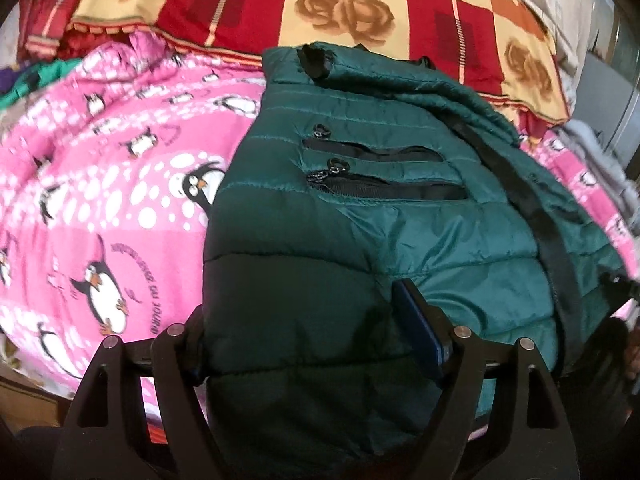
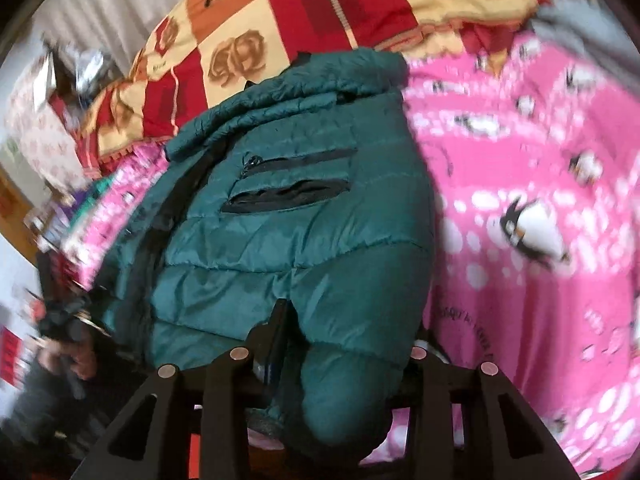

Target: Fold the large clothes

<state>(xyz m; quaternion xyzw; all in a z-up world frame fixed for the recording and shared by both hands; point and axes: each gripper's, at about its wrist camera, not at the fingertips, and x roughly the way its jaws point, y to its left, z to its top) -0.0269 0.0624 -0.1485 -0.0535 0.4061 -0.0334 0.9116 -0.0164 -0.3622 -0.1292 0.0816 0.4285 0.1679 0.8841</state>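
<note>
A dark green puffer jacket [image 1: 360, 208] with two black zip pockets lies on a pink penguin blanket [image 1: 100, 200], folded lengthwise. In the left wrist view my left gripper [image 1: 312, 328] has the jacket's near hem bunched between its fingers. In the right wrist view the jacket [image 2: 288, 232] fills the centre, and my right gripper [image 2: 348, 344] has a thick roll of the hem between its fingers. My left gripper [image 2: 64, 320] shows blurred at the left edge of that view.
A red and cream rose-patterned quilt [image 1: 340, 4] lies at the far side of the bed. The pink blanket [image 2: 540, 200] spreads to the right. Cluttered items [image 2: 52, 92] sit at the far left by a wall.
</note>
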